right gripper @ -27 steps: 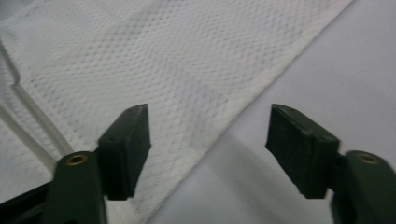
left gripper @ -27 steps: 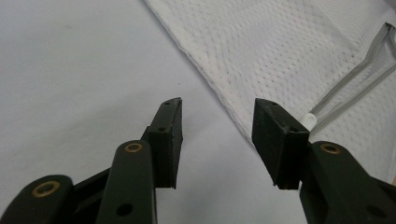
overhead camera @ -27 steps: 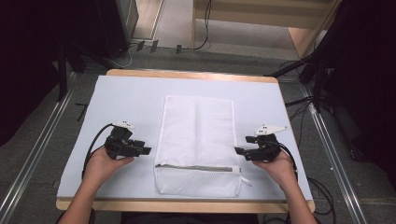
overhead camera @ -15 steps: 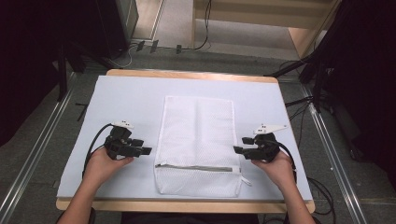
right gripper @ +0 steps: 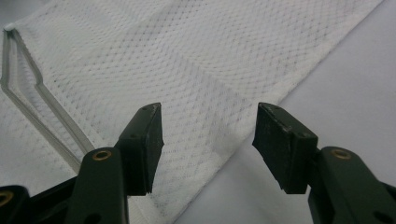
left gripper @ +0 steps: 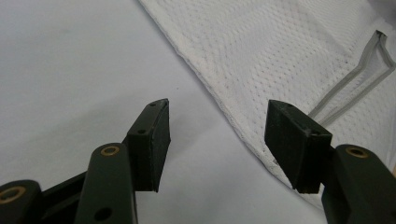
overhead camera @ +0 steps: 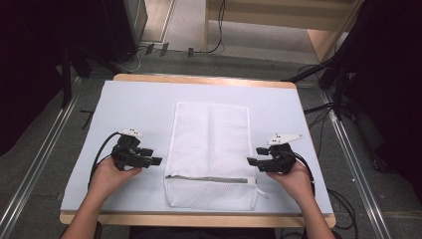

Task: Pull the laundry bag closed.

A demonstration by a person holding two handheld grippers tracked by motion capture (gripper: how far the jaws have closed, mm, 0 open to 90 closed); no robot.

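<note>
Both grippers, left (overhead camera: 155,161) and right (overhead camera: 253,162), gape empty beside the flat mesh laundry bag (overhead camera: 211,149); no edge grasped yet, zipper (overhead camera: 211,179) shut.

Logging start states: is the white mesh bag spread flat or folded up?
Spread flat. The mesh bag lies full length on the table, edges straight, its zipper running across near the person's end.

No text, label, brand, number or sign can be read on anything in these views.
</note>
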